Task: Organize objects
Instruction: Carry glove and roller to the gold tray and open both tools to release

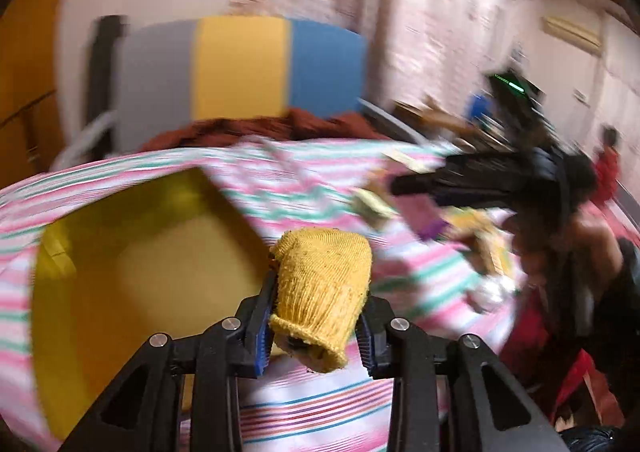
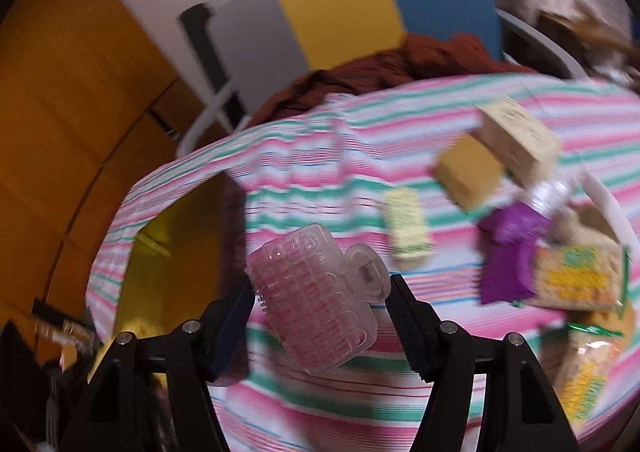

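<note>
No text can be read: the print on the biscuit packets (image 2: 580, 278) and the pale boxes (image 2: 518, 142) right of the tool is blurred.

Yellow knitted sock (image 1: 324, 292) pinched between fingers, clear pink hair claw clip (image 2: 316, 298) likewise, yellow box (image 1: 132, 272) open

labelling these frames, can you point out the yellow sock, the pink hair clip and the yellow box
yellow sock (image 1: 324, 284): left wrist view, on its knitted middle, between the tongs.
pink hair clip (image 2: 316, 296): right wrist view, on its ribbed body.
yellow box (image 1: 132, 268): left wrist view, on its bare inner floor.
</note>
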### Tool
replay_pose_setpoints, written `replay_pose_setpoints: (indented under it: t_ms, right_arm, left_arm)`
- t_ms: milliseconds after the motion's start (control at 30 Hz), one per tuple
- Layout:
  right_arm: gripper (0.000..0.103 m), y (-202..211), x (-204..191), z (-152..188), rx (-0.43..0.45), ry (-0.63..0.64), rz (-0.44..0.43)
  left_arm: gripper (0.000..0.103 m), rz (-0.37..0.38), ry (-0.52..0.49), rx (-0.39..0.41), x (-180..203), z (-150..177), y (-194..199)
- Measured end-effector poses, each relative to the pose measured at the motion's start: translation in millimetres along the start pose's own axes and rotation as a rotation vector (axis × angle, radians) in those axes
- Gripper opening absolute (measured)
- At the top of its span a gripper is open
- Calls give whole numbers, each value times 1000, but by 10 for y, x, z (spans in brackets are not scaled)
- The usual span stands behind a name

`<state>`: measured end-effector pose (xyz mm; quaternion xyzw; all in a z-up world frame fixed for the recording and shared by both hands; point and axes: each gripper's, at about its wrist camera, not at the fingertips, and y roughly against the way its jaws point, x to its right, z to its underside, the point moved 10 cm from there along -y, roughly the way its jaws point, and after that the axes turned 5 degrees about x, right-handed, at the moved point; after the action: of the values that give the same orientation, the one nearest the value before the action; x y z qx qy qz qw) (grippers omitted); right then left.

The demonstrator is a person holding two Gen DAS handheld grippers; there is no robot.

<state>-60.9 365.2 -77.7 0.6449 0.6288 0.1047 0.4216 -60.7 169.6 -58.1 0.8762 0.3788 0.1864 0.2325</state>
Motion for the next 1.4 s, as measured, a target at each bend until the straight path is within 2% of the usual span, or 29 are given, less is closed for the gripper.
replay_pose_setpoints:
  t_ms: [67,133,267,367,433,533,667,733,767,833,967,1267,1400]
  right_arm:
    - [68,-73,-334,22,-11,61,-43]
    - [68,-164,-613,63,-25,113,-69]
    - [68,-434,-1121,240,-79,220,-99]
    - [70,-640,-1362,404,-136,255,-111]
    - [71,-743,-1430,513,-168,273,-103]
    - [80,-847,-1413,620,-203,280,-85]
    - [80,-822,-1380,729,-221,278,-89]
    - [83,-764,-1380,743,-213,282,-87]
    - [89,-723,-1363,728,-202,288,-70]
    - [93,-606,-1346,682,-166,302,-56]
    - [103,-413,-1222,600,-121,282,-30]
    - [103,-168,-613,535,-69,218,100]
    - [103,-66,-252,522,-58,157,152]
  left_arm:
    - [35,-121,30,19,-444,-19,147]
    - [38,-203,61,23,-748,-9,250]
    - [45,-378,170,-29,-1408,235,395]
    - [50,-445,239,-68,-1653,437,405]
    - [54,-463,266,-87,-1749,537,402]
    - [61,-451,305,-68,-1804,594,469]
    - [61,-456,338,-37,-1822,574,559]
    - [61,-466,344,-14,-1812,521,608]
    - [61,-468,344,2,-1803,483,639]
    - [61,-466,342,28,-1768,405,685]
    - [61,-425,320,52,-1609,255,670]
    - [61,-299,240,-3,-1056,231,427]
    - [61,-234,239,-27,-849,247,339]
